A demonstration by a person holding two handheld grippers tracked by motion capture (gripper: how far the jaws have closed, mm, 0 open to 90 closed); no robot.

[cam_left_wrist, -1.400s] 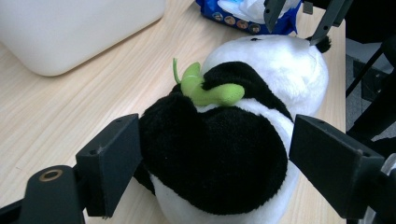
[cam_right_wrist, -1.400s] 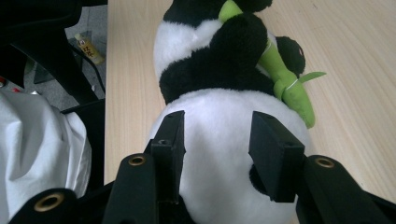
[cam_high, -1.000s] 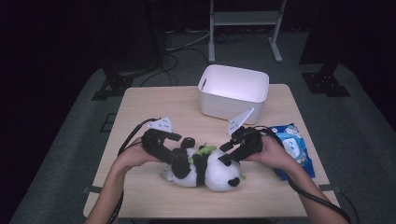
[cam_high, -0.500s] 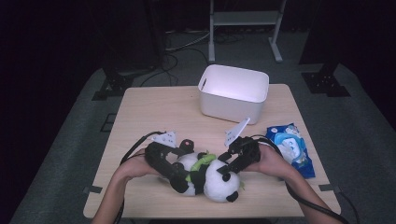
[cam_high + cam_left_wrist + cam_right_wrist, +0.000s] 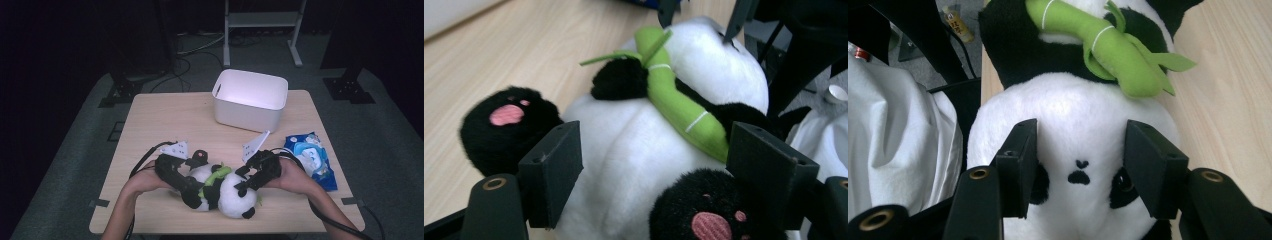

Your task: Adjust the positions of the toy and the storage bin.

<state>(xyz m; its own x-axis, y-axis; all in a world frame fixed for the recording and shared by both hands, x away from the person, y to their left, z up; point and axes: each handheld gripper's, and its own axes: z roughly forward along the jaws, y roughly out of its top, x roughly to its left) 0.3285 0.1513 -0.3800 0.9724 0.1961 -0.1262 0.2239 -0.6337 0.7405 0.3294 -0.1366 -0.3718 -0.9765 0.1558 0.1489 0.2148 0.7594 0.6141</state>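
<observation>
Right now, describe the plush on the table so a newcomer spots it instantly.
On the wooden table, look at the near edge, in front of the white bin and left of the blue packet. The panda plush lies there: the one black-and-white soft toy, with a green bamboo stalk across its chest.

Recording room or lab studio, by what surrounds me: I sit at a lone light wooden desk (image 5: 165,125) on grey carpet (image 5: 75,150), walls and surroundings dark. Fittings: black stand feet (image 5: 117,92) at the desk's far left and another (image 5: 347,87) at its far right, cables (image 5: 192,47) trailing over the floor, a white metal frame (image 5: 262,20) behind. My gripper (image 5: 192,192) and the gripper (image 5: 245,182) in my other hand each trail a cable, as measuring gear does.
</observation>
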